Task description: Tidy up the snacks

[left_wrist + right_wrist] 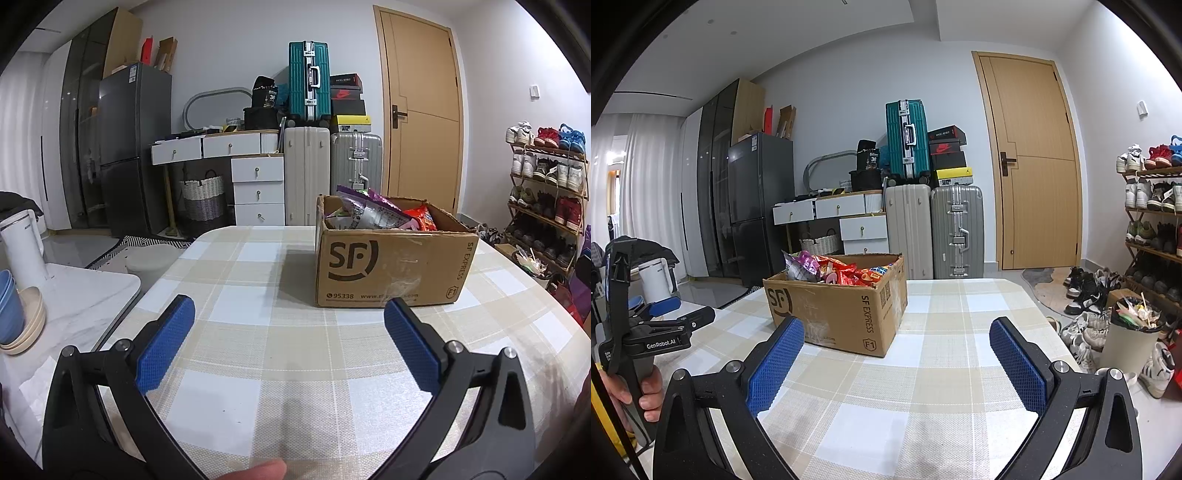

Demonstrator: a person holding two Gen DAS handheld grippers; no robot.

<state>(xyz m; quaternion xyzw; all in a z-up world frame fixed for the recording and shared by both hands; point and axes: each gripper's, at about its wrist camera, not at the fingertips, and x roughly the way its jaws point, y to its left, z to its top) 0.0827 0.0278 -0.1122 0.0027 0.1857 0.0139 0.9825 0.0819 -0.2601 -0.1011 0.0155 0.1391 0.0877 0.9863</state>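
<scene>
Hovering above the checked table [295, 369], left gripper [289, 310] and right gripper [897, 330] fingers spread wide, grasping nothing.

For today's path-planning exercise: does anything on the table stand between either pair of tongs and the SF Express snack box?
Nothing visible does. Only bare checked tablecloth lies between the open left tongs and the snack box, and likewise ahead of the open right tongs.

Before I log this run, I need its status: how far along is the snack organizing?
Done: snack packets already sit piled in the cardboard box on the checked tablecloth; none lie loose outside it. In hand: nothing, as left gripper and right gripper are both open and short of the box. Any sorting of the heap remains.
</scene>
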